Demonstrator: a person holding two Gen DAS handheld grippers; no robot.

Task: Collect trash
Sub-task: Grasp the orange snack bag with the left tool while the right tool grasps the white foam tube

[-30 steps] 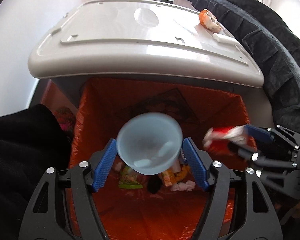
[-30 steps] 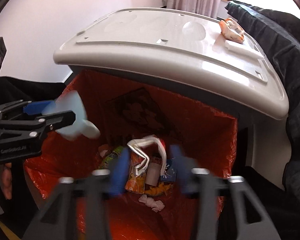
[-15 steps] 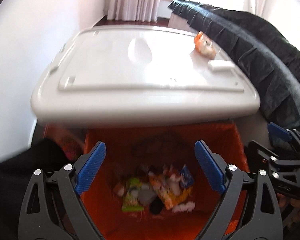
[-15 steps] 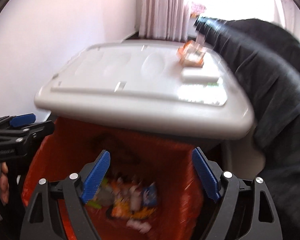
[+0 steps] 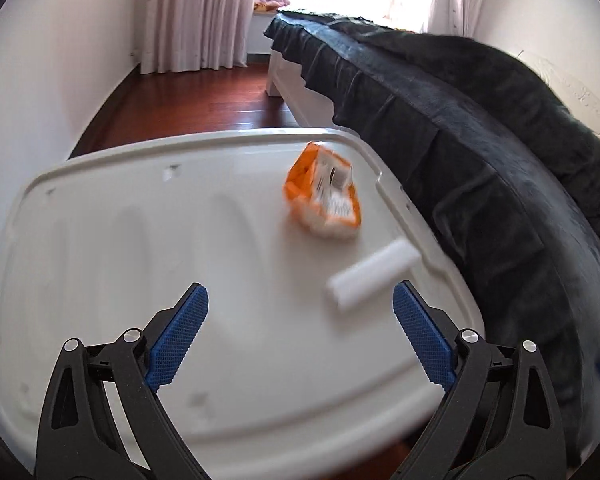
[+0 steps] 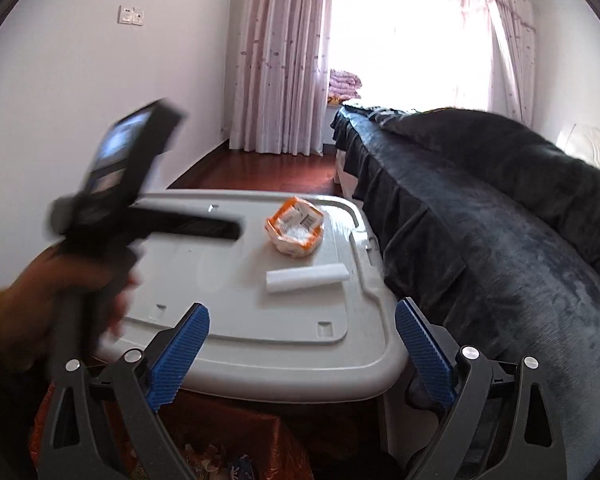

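An orange and white crumpled wrapper lies on the grey plastic lid of a storage box, far right part. A white flat strip lies nearer, close to the lid's right edge. My left gripper is open and empty, above the lid's near half. My right gripper is open and empty, over the lid's near edge. The wrapper and strip also show in the right wrist view. The orange-lined bin with trash sits below the lid. The left gripper's body is blurred at the left.
A bed under a dark blanket runs along the right side, close to the lid. A white wall stands on the left. Red wooden floor and pink curtains lie beyond.
Both grippers let go of their trash, the pale cup and the red and white wrapper, into the bin. Both then rose and moved forward over the lid.
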